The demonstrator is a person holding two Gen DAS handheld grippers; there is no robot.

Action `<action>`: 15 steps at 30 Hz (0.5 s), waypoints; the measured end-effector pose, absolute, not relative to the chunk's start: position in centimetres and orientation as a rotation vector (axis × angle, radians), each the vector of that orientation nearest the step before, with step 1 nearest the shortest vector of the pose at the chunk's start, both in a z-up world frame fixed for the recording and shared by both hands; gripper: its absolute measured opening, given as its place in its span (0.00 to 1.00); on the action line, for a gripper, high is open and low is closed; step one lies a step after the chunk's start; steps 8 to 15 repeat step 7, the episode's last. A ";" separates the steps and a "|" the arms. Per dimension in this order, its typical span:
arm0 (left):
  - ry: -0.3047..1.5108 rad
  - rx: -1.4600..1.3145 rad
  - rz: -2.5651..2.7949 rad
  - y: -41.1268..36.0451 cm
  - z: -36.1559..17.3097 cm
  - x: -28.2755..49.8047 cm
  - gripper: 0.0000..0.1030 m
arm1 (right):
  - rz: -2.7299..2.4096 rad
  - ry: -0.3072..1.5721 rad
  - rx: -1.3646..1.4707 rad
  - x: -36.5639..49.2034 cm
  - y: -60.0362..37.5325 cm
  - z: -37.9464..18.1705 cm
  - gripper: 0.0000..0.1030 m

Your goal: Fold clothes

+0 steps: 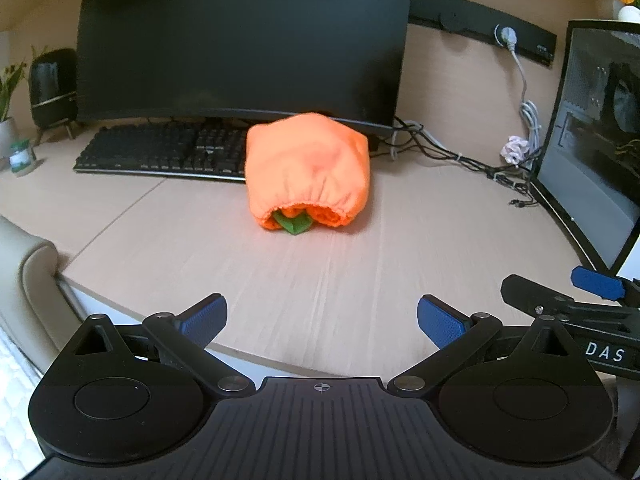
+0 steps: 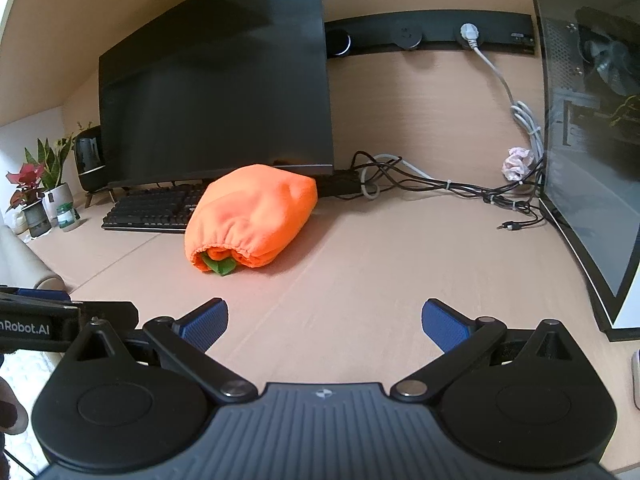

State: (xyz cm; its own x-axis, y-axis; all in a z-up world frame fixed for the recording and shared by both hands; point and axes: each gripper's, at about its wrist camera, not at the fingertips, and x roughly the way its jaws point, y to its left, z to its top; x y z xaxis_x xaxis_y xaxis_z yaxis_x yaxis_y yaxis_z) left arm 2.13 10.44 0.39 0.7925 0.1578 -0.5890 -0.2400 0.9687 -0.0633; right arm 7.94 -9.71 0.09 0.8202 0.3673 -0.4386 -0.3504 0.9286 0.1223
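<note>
grippers: our left gripper [image 1: 322, 320] and right gripper [image 2: 325, 322] both spread wide, empty
garment: orange bundle [image 1: 307, 170] at 12 o'clock on desk [image 1: 320, 264], touching keyboard [image 1: 160, 152]
handling: we judge it soft, light; pinch the elastic hem [image 1: 316, 206]

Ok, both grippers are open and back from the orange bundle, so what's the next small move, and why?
Probably ease the left gripper forward toward the orange bundle. It sits bunched on the desk, its gathered opening facing the grippers with a green piece poking out, and both the left and right gripper are open, holding nothing.
</note>
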 end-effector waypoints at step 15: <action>0.626 -0.124 0.198 9.7 0.2 2.2 1.00 | 0.365 0.485 0.050 8.0 -10.7 -0.2 1.00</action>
